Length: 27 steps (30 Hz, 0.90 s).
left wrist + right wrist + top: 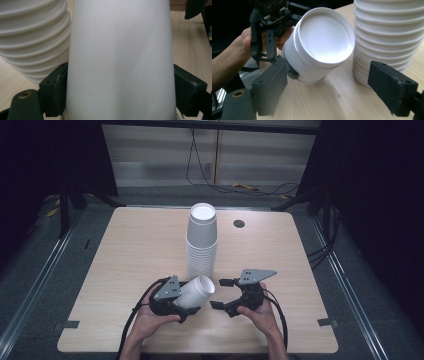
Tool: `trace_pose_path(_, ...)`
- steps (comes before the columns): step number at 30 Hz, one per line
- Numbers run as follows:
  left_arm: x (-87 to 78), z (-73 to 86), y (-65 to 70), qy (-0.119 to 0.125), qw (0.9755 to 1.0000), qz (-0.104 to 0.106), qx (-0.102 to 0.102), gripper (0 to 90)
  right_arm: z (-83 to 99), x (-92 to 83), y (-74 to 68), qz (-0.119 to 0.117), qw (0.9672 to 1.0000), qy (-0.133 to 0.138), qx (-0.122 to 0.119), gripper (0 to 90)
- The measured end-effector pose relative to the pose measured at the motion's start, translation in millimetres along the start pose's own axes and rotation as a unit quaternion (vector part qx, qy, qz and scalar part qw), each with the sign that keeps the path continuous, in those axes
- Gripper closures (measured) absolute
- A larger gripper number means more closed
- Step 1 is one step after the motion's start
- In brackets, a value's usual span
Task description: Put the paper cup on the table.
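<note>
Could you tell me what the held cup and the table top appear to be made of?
The cup in the left tongs: probably paper or foam, matte white, with a rolled rim. The table top: light wood-look laminate, judging by its faint grain and smooth surface.

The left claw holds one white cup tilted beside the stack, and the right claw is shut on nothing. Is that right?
Not quite: the right claw is open, jaws wide apart, as the right gripper view shows. The left claw does hold one white cup tilted beside the stack.
</note>
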State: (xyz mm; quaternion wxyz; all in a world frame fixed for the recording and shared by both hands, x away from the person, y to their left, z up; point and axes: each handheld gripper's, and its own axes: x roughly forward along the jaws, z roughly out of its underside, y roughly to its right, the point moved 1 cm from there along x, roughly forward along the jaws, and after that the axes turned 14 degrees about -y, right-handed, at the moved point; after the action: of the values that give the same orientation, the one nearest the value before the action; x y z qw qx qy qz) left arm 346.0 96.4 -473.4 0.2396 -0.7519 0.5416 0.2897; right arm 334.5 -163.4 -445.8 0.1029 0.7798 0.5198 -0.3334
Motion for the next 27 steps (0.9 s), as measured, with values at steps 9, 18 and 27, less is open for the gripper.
trace_pose_path(9,3.5,-1.9,1.4,-0.052,0.9983,-0.003,0.025,16.1,0.3,3.1,3.8,-0.003,0.9996,-0.026,-0.007,15.9)
trace_pose_path(18,3.9,-11.1,5.8,-0.088,0.9944,-0.011,0.057,16.6,1.1,4.4,2.1,-0.006,0.9987,-0.048,-0.018,16.1)
trace_pose_path(27,0.6,-14.8,3.6,-0.106,0.9920,-0.004,0.069,16.6,-4.9,5.1,-0.2,-0.005,0.9949,-0.091,-0.043,16.0)
